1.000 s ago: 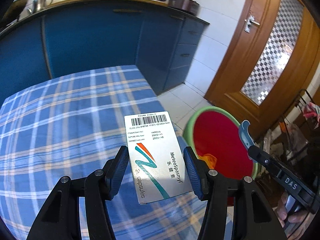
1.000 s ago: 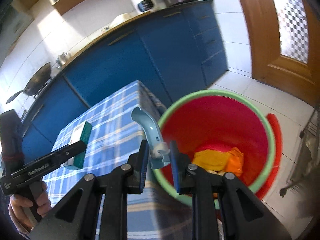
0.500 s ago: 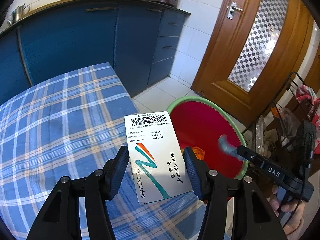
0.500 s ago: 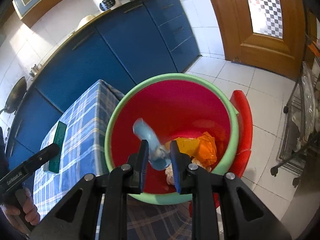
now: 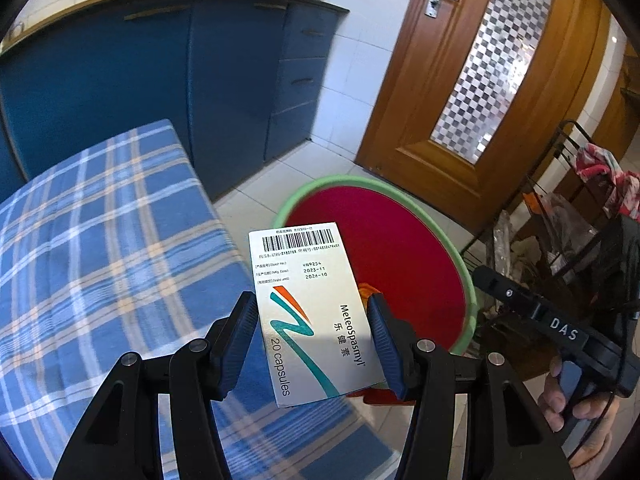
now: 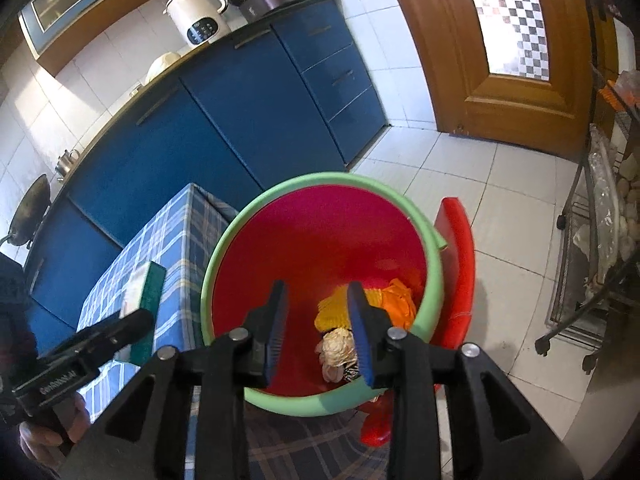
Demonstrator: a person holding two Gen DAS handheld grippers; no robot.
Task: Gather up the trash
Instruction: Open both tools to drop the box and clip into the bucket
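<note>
My left gripper [image 5: 312, 336] is shut on a white MeteoSpasmyl capsule box [image 5: 308, 308] and holds it over the table's right edge, beside the bin. The box's green side also shows in the right wrist view [image 6: 146, 292]. The red bin with a green rim [image 6: 320, 182] stands on the floor by the table; it also shows in the left wrist view [image 5: 400, 248]. My right gripper [image 6: 320, 328] is open and empty, right above the bin's mouth. Yellow and orange wrappers [image 6: 384, 300] and crumpled paper [image 6: 336, 350] lie in the bin's bottom.
A blue plaid tablecloth [image 5: 100, 248] covers the table on the left. Blue cabinets [image 6: 240, 112] stand behind, with a kettle [image 6: 196, 16] on the counter. A wooden door [image 5: 480, 80] is at the right, a wire rack [image 6: 600, 220] beside it.
My right gripper has opened over the bin and the light blue curved piece it held is gone from its jaws. My left gripper has carried the box rightward toward the bin.
</note>
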